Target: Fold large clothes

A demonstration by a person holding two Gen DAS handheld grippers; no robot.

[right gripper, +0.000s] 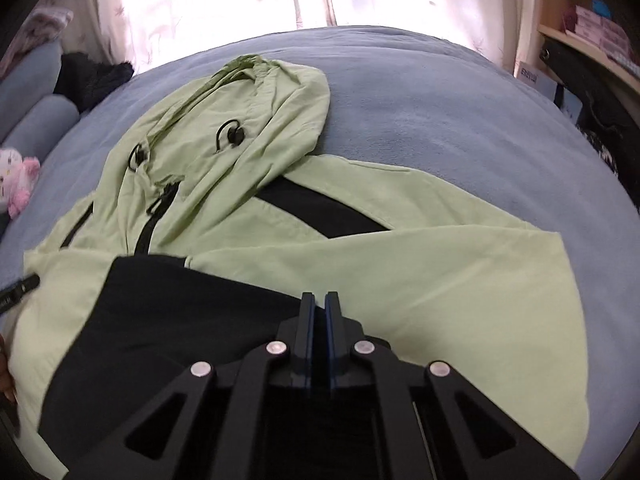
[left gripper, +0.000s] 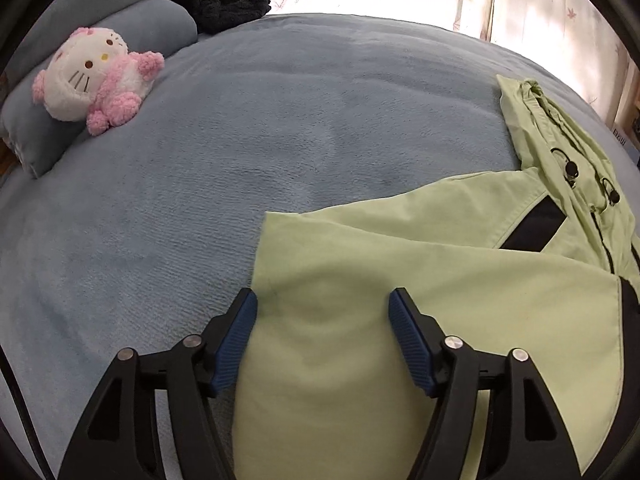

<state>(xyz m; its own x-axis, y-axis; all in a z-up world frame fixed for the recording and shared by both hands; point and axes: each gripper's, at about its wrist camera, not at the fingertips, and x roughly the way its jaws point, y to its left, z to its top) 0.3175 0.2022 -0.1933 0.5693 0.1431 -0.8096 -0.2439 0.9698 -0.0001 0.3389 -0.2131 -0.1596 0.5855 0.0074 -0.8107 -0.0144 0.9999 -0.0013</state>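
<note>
Right wrist view: a big light-green jacket spread flat on a blue bed, hood up toward the curtain, sleeves already laid over the front, a dark panel low down. Right claw squeezed tight, blue pads nearly touching, right over the cloth near the dark panel; hard to tell if any cloth is pinched. In the left wrist view, left claw standing wide, green cloth lying loose between the fingers, not gripped. Probably thin, soft and floppy, light to lift, maybe a bit slippery, so likely to sag and slide. Best to grab at the bottom hem or a thick seam, one claw near each corner, and lift together. Off to the side, a pink and white plush toy on a pillow, well apart from the jacket.
</note>
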